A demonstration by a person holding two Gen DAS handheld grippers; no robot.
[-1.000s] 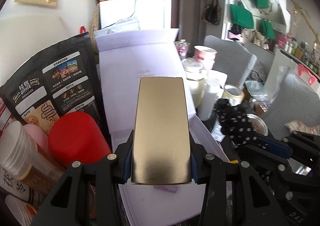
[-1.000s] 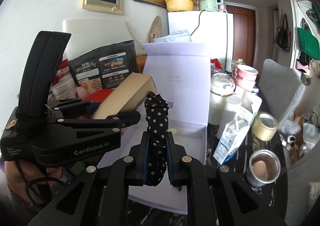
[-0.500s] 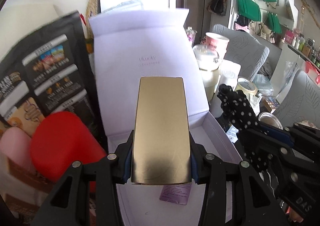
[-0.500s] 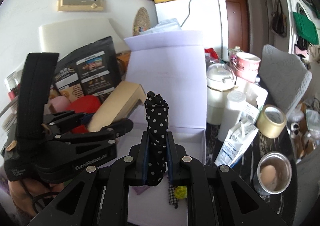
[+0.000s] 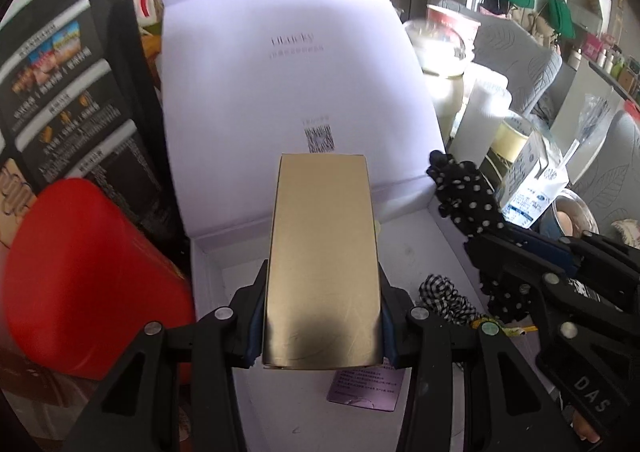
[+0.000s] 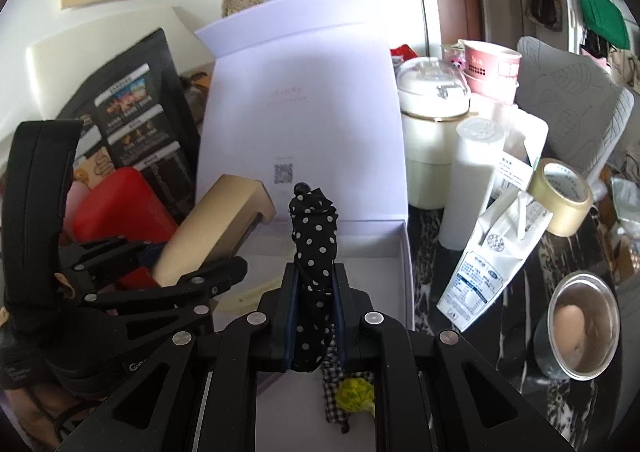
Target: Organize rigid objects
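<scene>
Left hand-held gripper (image 5: 322,326) clamping gold box (image 5: 322,252), I'm judging it light, stiff, slick-sided | right hand-held gripper (image 6: 314,316) pinching soft polka-dot umbrella (image 6: 314,252) mid-body.

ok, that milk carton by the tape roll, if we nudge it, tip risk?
Likely tippy: the milk carton is tall on a narrow base and already leans. Its top looks opened, so it may spill. Probably light if part empty; fill level isn't visible.
</scene>
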